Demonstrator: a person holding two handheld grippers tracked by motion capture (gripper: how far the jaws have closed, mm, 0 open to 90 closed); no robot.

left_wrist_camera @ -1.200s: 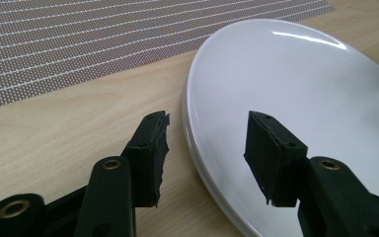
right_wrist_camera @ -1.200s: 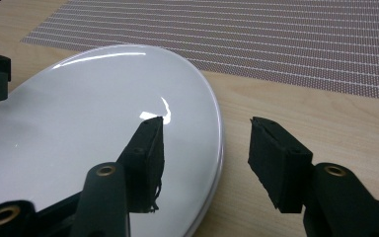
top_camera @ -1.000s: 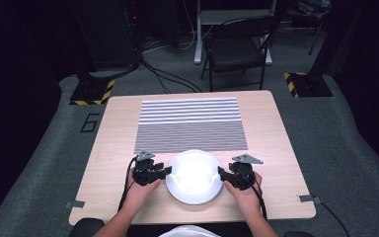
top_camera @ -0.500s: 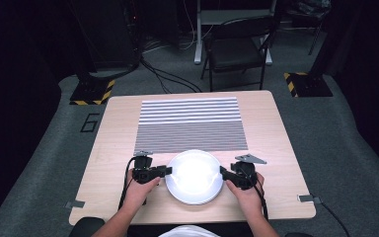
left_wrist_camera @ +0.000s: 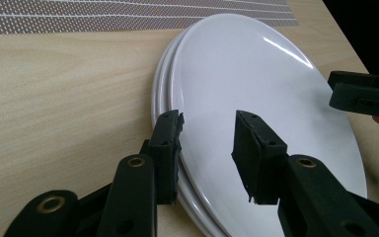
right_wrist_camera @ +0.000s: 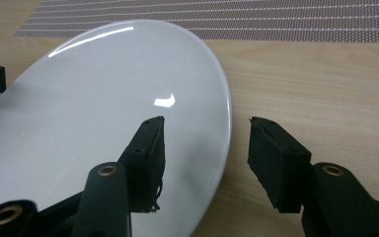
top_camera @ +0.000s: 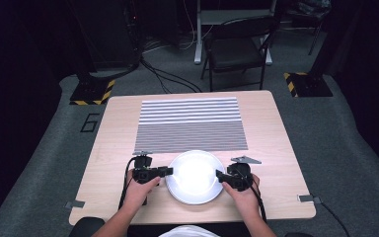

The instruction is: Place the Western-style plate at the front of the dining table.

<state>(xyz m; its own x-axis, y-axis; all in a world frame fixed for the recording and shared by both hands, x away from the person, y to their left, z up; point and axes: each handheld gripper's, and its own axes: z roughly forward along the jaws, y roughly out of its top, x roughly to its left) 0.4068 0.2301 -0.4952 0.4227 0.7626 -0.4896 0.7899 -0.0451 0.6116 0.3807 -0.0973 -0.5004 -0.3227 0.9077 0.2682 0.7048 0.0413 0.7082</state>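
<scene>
two white plates [left_wrist_camera: 256,89], it seems, stacked near the table's [top_camera: 108,148] front edge, just short of the striped placemat [top_camera: 190,123]; the left gripper view shows a second rim under the top one. left gripper [left_wrist_camera: 207,148] has its jaws spread astride the stack's left rim, one over the glazed face, one outside the edge. right gripper [right_wrist_camera: 205,158] likewise spread across the right rim, nothing pinched yet. judgement: glazed ceramic, rigid, fairly heavy, slick and breakable. best hold is at the rim on opposite sides, both grippers together, kept level. pads may slide on the glaze; the lower plate could drag along or drop.
</scene>
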